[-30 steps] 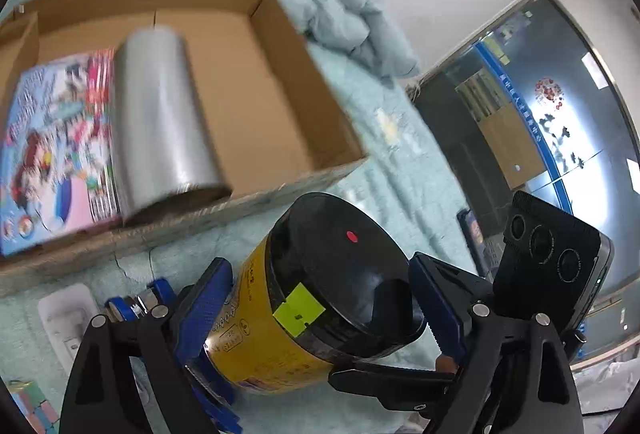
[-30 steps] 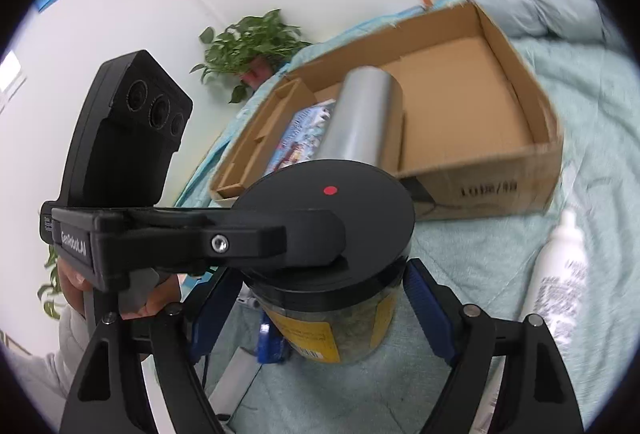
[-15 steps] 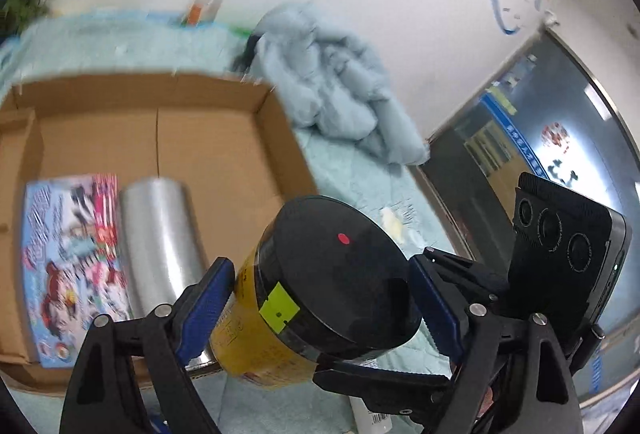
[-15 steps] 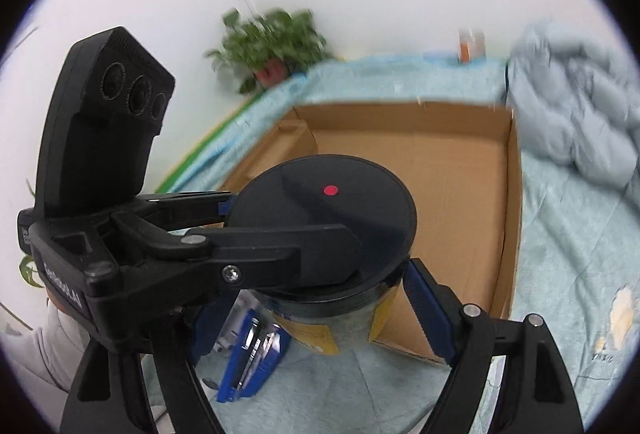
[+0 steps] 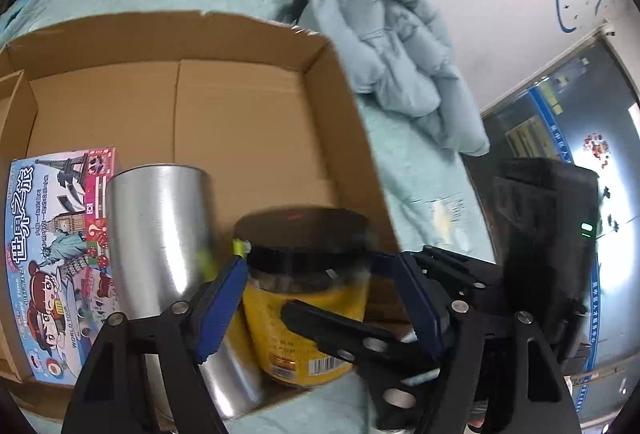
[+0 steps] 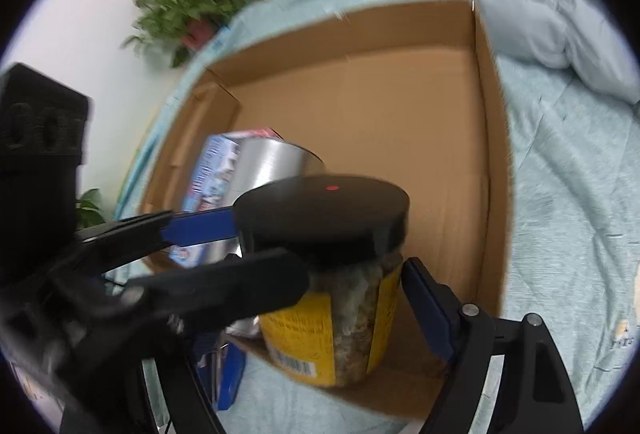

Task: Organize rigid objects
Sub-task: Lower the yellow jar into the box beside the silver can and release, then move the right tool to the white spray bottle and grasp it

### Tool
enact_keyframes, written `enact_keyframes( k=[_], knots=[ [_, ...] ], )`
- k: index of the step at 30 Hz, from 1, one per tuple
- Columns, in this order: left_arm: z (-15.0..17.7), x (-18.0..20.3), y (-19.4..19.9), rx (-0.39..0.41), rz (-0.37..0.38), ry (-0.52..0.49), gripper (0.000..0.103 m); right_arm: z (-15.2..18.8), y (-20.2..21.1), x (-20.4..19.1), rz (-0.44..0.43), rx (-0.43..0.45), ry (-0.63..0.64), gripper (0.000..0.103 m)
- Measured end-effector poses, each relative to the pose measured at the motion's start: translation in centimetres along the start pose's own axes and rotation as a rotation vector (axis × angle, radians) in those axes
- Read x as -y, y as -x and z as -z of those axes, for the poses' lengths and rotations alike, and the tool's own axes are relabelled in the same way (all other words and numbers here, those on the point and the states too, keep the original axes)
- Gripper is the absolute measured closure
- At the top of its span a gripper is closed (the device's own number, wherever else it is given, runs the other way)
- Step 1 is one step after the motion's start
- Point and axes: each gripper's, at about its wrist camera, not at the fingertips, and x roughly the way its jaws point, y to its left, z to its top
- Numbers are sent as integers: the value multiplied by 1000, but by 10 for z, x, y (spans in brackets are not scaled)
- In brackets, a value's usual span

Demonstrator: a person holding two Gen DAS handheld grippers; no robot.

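Two grippers on one jar, jar over the near edge of the carton.

Left to right in the left wrist view: colourful printed game box (image 5: 56, 258) flat on the floor of the open brown cardboard carton (image 5: 248, 121); shiny silver metal cylinder (image 5: 160, 246) lying beside it; then the black-lidded jar with yellow label (image 5: 304, 298), upright, right next to the cylinder (touching or not: can't tell). Left gripper (image 5: 320, 298): its jaws have just been closing, the jar sits between them, left blue finger at the lid edge, right one close beside the jar; firm contact not clear. Right gripper (image 6: 320, 298) (right wrist view, blurred): jaws fairly wide, jar (image 6: 332, 294) between them, small gap at its right blue finger (image 6: 428, 310). Crumpled pale-blue quilt (image 5: 400, 53) lies on the teal bedspread (image 5: 416, 177) right of the carton.
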Motion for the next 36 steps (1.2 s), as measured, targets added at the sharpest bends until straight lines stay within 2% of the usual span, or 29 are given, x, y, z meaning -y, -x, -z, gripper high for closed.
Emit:
enact_keyframes(
  k=[2,5,11,14,16,17,20,22,26,27,28,29,30,31,32,33,34,35,36],
  knots=[
    [0,-5,0,10,-23,-4,34,-3,-16,3,24,-38,-19,23],
    [8,-7,13,48,-41,-32,34,-3,-23,7,80,-23,-37,23],
    [46,4,65,232,-81,-133,31,21,-12,-13,112,-1,11,20],
    [70,10,91,326,-133,-172,26,37,-1,-21,122,48,9,20],
    [88,11,110,394,-170,-196,24,49,12,-28,173,107,32,20],
    [97,13,119,427,-192,-210,21,53,18,-31,195,138,42,20],
    [124,17,146,549,-296,-236,1,78,45,-49,270,255,74,16],
    [142,19,160,630,-354,-244,1,94,55,-60,320,306,86,11],
    [174,18,174,671,-360,-217,1,125,58,-71,378,348,47,7],
    [182,18,177,671,-353,-213,7,134,55,-73,392,345,36,7],
    [189,18,177,663,-341,-204,19,141,53,-76,396,344,40,7],
    [197,17,176,633,-322,-199,65,149,51,-80,395,347,55,8],
    [202,17,173,575,-305,-211,103,158,52,-84,394,361,66,20],
    [207,18,167,516,-305,-219,102,165,55,-86,397,381,65,51],
    [214,19,165,505,-309,-222,102,171,56,-89,415,390,54,63],
    [220,21,163,516,-297,-219,102,176,56,-91,435,385,42,66],
    [227,22,165,533,-265,-211,96,179,57,-91,425,390,32,66],
    [230,25,164,537,-262,-205,62,182,57,-91,407,400,28,62],
    [233,27,164,533,-276,-199,4,185,58,-91,402,406,23,41]
  ],
)
